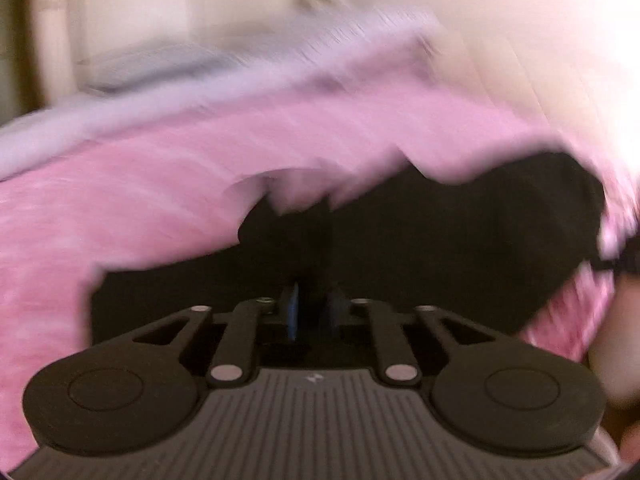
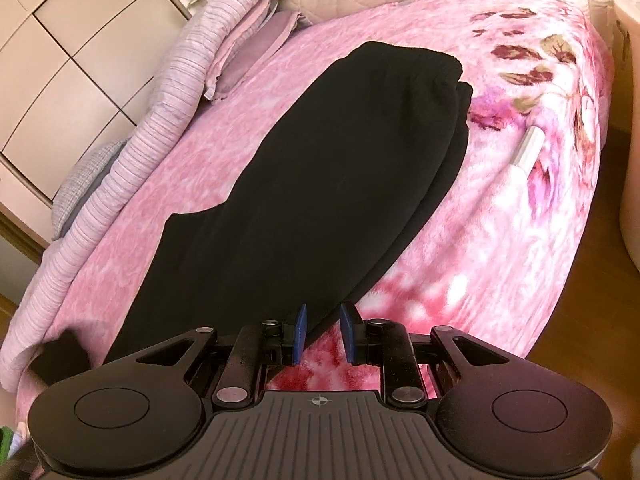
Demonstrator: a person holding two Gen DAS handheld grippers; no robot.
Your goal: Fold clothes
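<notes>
Black trousers (image 2: pixel 320 168) lie lengthwise on a pink floral blanket (image 2: pixel 500 208), folded along their length, waistband at the far end. My right gripper (image 2: pixel 323 334) is open, its blue pads astride the near edge of the trousers, apart from the cloth. My left gripper (image 1: pixel 314 304) shows in a blurred left wrist view with its blue pads close together amid black cloth (image 1: pixel 400 240); whether they pinch it is unclear. In the right wrist view a dark shape at the lower left (image 2: pixel 60 354) sits by the trouser's near end.
A rolled lilac striped quilt (image 2: pixel 160 120) and pillows run along the bed's left side beside cream wardrobe doors (image 2: pixel 80 40). A white-and-silver stick-like object (image 2: pixel 524 156) lies on the blanket right of the trousers. Wooden floor (image 2: pixel 592 320) is at right.
</notes>
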